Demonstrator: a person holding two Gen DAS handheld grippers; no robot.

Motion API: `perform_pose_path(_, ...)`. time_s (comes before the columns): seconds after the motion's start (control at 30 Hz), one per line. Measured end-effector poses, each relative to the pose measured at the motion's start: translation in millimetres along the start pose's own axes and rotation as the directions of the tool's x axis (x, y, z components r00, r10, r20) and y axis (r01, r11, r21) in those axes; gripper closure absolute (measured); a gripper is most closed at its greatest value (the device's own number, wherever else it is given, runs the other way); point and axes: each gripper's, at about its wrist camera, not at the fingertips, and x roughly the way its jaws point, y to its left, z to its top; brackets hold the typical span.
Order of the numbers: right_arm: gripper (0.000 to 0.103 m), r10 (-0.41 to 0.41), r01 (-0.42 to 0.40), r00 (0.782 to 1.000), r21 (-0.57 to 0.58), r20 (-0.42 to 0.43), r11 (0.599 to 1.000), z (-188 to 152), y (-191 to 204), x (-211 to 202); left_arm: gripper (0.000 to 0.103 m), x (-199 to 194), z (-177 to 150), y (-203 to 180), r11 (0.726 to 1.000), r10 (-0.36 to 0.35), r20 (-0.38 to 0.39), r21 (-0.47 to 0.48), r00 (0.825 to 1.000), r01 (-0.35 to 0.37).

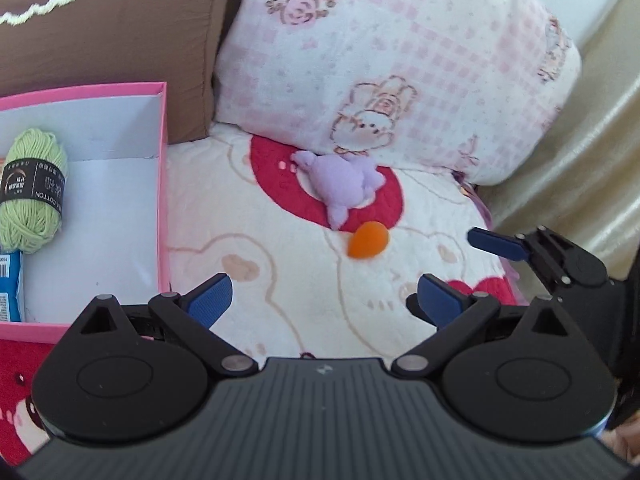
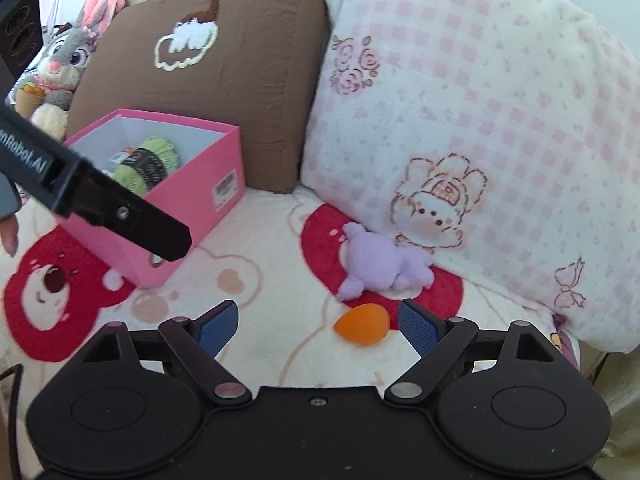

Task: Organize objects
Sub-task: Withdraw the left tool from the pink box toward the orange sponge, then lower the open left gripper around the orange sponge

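Note:
A small purple plush toy [image 1: 346, 182] [image 2: 384, 266] lies on the bed blanket against the pink checked pillow. An orange egg-shaped sponge [image 1: 368, 240] [image 2: 362, 325] rests just in front of it. On the left, a pink box [image 1: 162, 184] [image 2: 188, 208] holds a green yarn skein [image 1: 34, 196] [image 2: 150, 164]. My left gripper [image 1: 324, 300] is open and empty, short of the sponge. My right gripper [image 2: 318, 326] is open too, and the sponge lies between its fingertips, nearer the right pad, untouched. One blue right finger [image 1: 496, 242] shows in the left wrist view.
A brown cushion [image 2: 224, 68] leans behind the box, next to the checked pillow [image 2: 480, 120]. A grey rabbit plush [image 2: 60, 68] sits at the far left. The left gripper's black body [image 2: 120, 212] crosses in front of the box. A blue packet [image 1: 10, 284] lies in the box.

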Motion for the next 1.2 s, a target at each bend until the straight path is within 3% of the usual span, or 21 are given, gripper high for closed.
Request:
perform_pose_path(0.27,0.013,-0.06,0.063,0.997,-0.078,0.039,0.995,-20,2,32,0.005,36,-4,-4,1.0,-0.003,0.015,0.026,1.0,0.002)
perform_pose_path(0.63,0.013,-0.12,0.124,0.992,-0.167,0.033,0.978,-55,2,71,0.008,85,-10,-24,0.992,-0.092,-0.001,0.088,0.996,0.092)
perform_pose_path(0.87,0.014,-0.114,0.118,0.993,-0.176,0.036,0.977,-65,-3,94,0.013,118,-16,-30,0.987,-0.101,-0.012,0.126,0.995,0.102)
perform_pose_path(1.03,0.014,-0.094,0.103,0.994,-0.152,0.061,0.983,-66,-7,105,0.018,133,-12,-25,0.989,-0.108,0.003,0.106,0.994,0.107)
perform_pose_path(1.2,0.014,-0.077,0.086,0.994,-0.119,0.082,0.989,-67,-12,115,0.03,154,-7,-17,0.989,-0.141,0.004,0.052,0.99,0.141)
